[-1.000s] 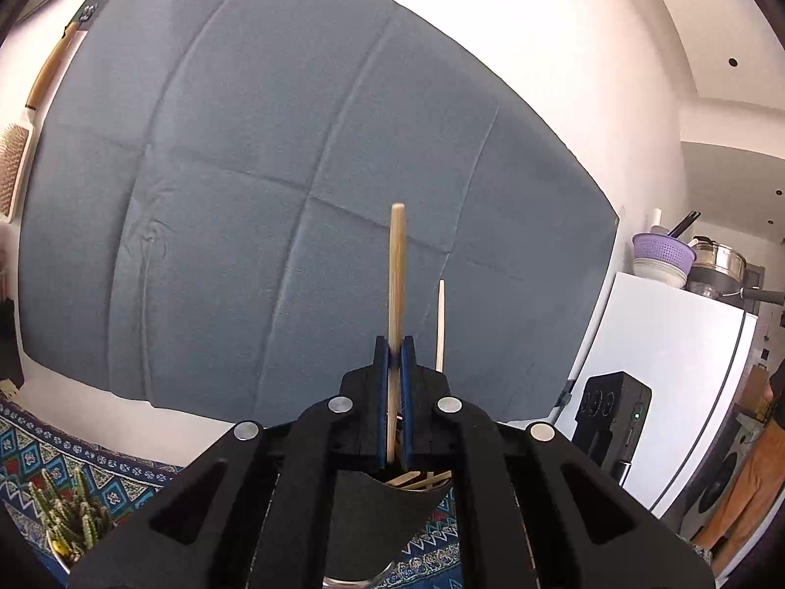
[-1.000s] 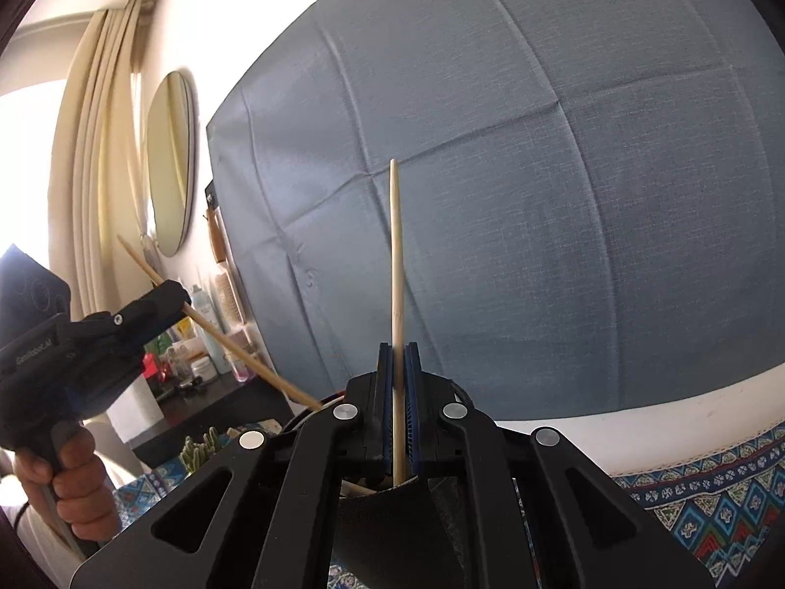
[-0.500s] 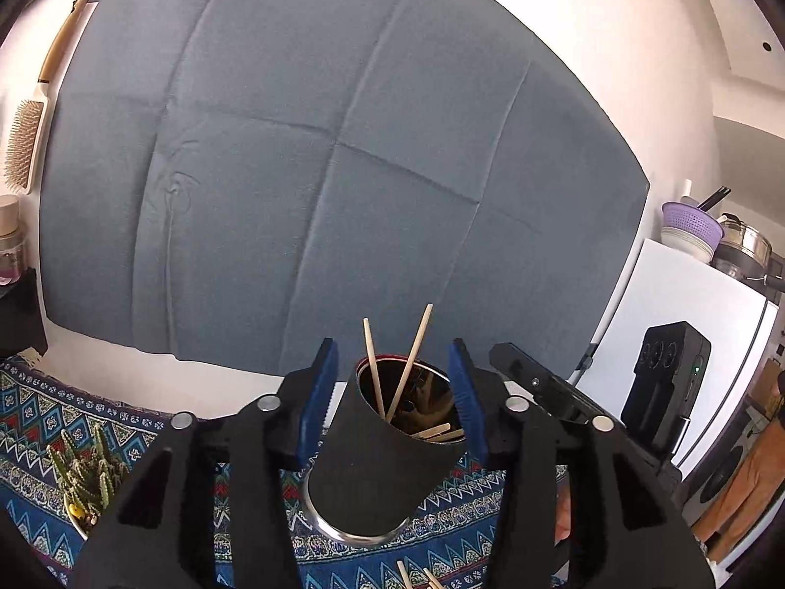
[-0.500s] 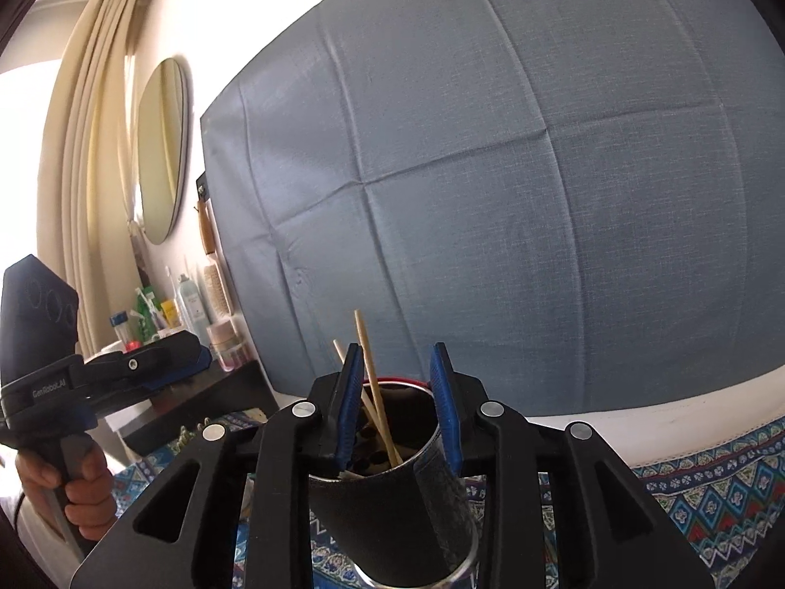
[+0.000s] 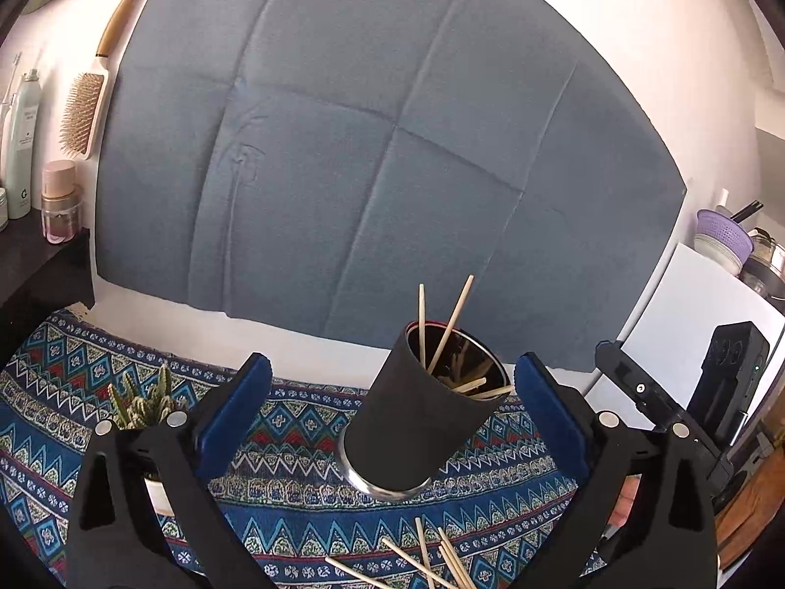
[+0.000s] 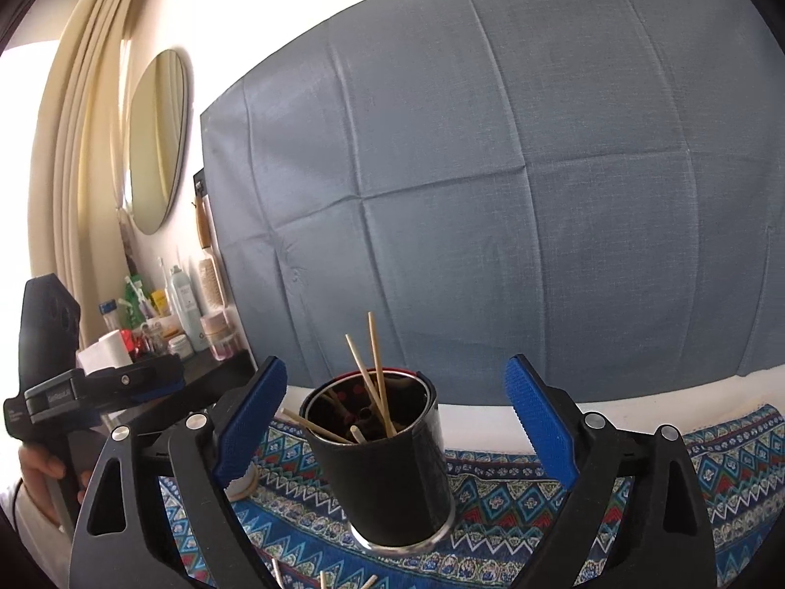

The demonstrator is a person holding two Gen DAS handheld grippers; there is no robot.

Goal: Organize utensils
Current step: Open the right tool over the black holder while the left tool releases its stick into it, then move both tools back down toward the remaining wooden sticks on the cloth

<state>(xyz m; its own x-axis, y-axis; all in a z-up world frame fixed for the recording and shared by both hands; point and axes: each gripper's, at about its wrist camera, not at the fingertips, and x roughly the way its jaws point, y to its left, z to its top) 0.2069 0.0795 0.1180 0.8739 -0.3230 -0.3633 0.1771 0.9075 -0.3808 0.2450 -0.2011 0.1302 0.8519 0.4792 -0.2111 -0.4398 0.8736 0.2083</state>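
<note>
Here, slender wooden chopsticks (image 5: 454, 324) lean inside a matte black cylindrical cup (image 5: 417, 422).

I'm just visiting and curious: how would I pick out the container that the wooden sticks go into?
Find the big grey-blue cloth on the wall, then the patterned blue tablecloth below it. On that stands a tall black cup with a shiny metal base, chopsticks poking out. The small cactus pot nearby is shorter and green-topped.

2 wrist views, close, facing wall; both share black cup (image 5: 417, 422) (image 6: 387, 461), patterned cloth (image 5: 294, 505) (image 6: 515, 505).
</note>
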